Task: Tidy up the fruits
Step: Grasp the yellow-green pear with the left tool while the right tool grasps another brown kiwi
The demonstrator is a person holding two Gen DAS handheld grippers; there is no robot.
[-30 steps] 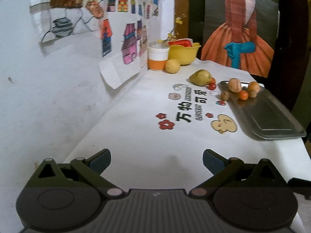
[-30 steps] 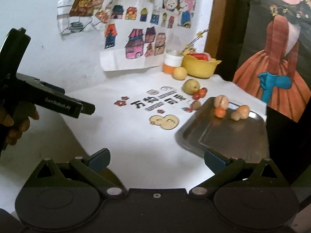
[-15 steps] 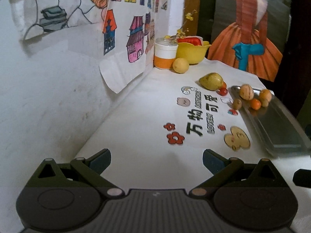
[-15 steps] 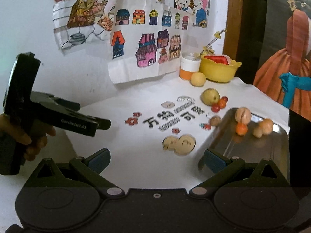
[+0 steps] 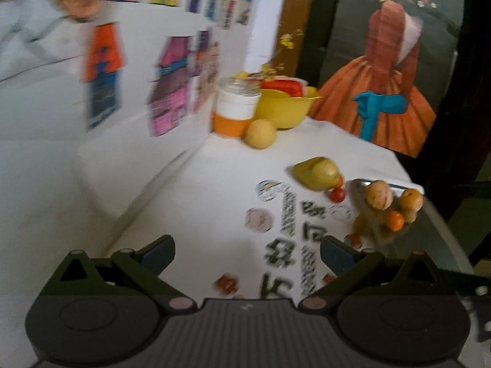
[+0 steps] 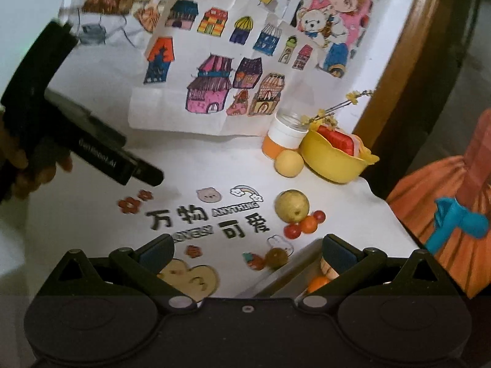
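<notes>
My left gripper (image 5: 247,251) is open and empty, low over the white tabletop; this view is blurred. Ahead of it lie a yellow pear (image 5: 317,173) and a small red fruit (image 5: 337,195). A metal tray (image 5: 438,239) at the right holds a tan round fruit (image 5: 380,195) and a small orange (image 5: 394,220). My right gripper (image 6: 247,251) is open and empty, with its right finger over the tray's (image 6: 282,279) corner. Past it lie a small brown fruit (image 6: 276,257), the pear (image 6: 292,206) and small red and orange fruits (image 6: 308,224). The left gripper (image 6: 150,175) reaches in from the left.
At the back stand a yellow bowl (image 6: 334,159) with red contents, a white and orange jar (image 6: 282,138) and a round yellow fruit (image 6: 289,163). Drawings (image 6: 233,61) cover the wall on the left. Stickers mark the table. A hand (image 6: 18,168) holds the left gripper.
Both grippers have moved forward toward the fruits, which now look larger. The left gripper has swung right along the wall. Both stay open and nothing has been picked up.
</notes>
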